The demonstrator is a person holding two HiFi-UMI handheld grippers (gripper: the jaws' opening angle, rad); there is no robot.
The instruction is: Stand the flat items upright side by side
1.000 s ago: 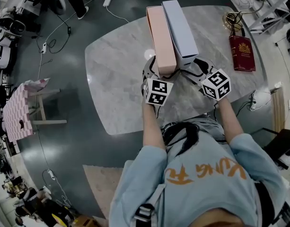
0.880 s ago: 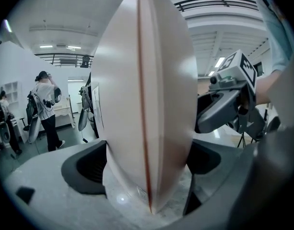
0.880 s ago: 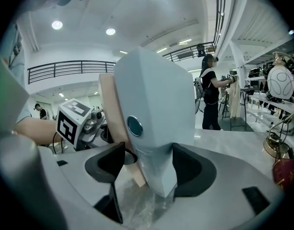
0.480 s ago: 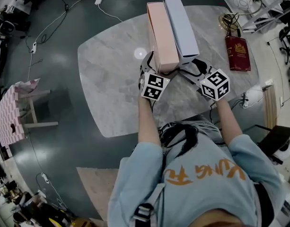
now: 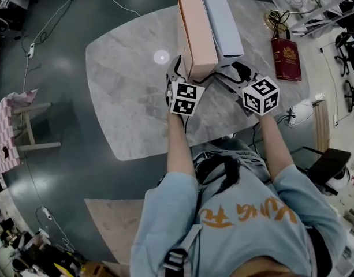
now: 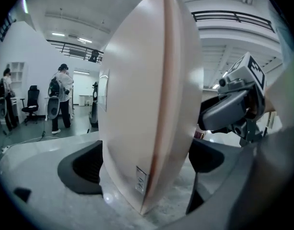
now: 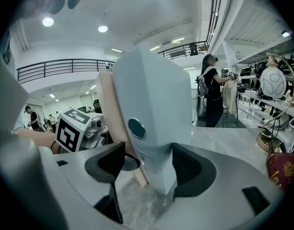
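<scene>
Two flat boxes stand upright side by side, long sides touching, on the marble table (image 5: 130, 85): a pink box (image 5: 197, 33) on the left and a pale blue box (image 5: 222, 22) on the right. My left gripper (image 5: 187, 77) straddles the near end of the pink box (image 6: 151, 104). Its jaws have just been opening and now stand wide on either side of the box, not pressing it. My right gripper (image 5: 227, 74) grips the near end of the blue box (image 7: 154, 114), pads against both faces. The pink box (image 7: 108, 114) shows just behind it.
A dark red booklet (image 5: 286, 58) lies on the table's right side, with a gold wire stand (image 5: 275, 21) behind it. The table's front edge runs just below my hands. A pink checked stool (image 5: 9, 137) stands on the floor at left. People stand far behind (image 6: 60, 99).
The left gripper's jaws have spread apart around the pink box. Both boxes stay upright, and neither hand has shifted noticeably; the head view has drifted a little.
</scene>
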